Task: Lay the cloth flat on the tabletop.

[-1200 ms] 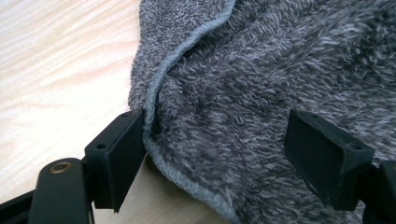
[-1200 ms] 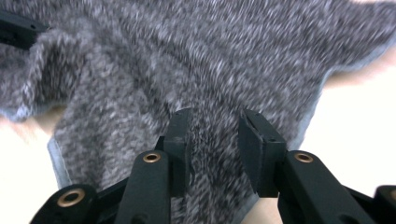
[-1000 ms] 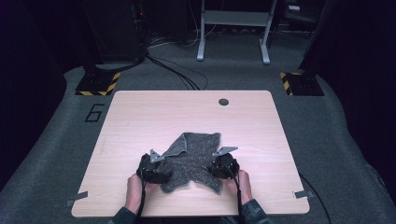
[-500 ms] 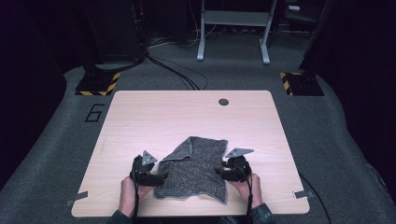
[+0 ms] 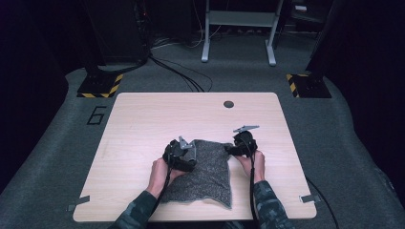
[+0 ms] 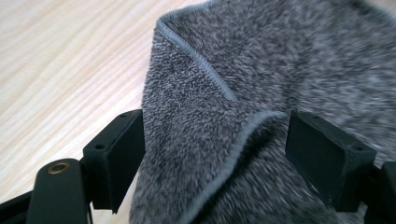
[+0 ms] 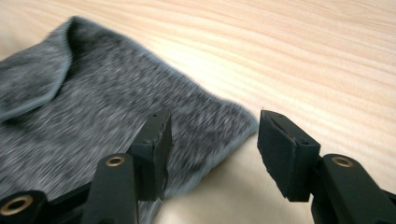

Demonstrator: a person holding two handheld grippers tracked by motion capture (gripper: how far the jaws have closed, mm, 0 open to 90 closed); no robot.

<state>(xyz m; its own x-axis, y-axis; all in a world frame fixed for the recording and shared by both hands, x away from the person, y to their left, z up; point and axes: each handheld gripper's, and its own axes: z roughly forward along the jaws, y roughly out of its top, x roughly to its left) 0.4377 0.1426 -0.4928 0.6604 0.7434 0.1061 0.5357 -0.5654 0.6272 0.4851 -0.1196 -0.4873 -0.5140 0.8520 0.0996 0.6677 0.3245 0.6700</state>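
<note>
I see the grey towel (image 5: 203,174) lying on the wooden table (image 5: 143,124), low and centre in the high view, with one corner folded over itself. My left gripper (image 6: 215,154) has its jaws wide apart, straddling that folded hem without pinching it. My right gripper (image 7: 212,140) also stands wide open, over the towel's corner at the lower centre of its view, clamping nothing.

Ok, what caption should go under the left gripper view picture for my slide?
The left tool stands open around a folded corner of the grey fleece cloth on the wooden table.
</note>
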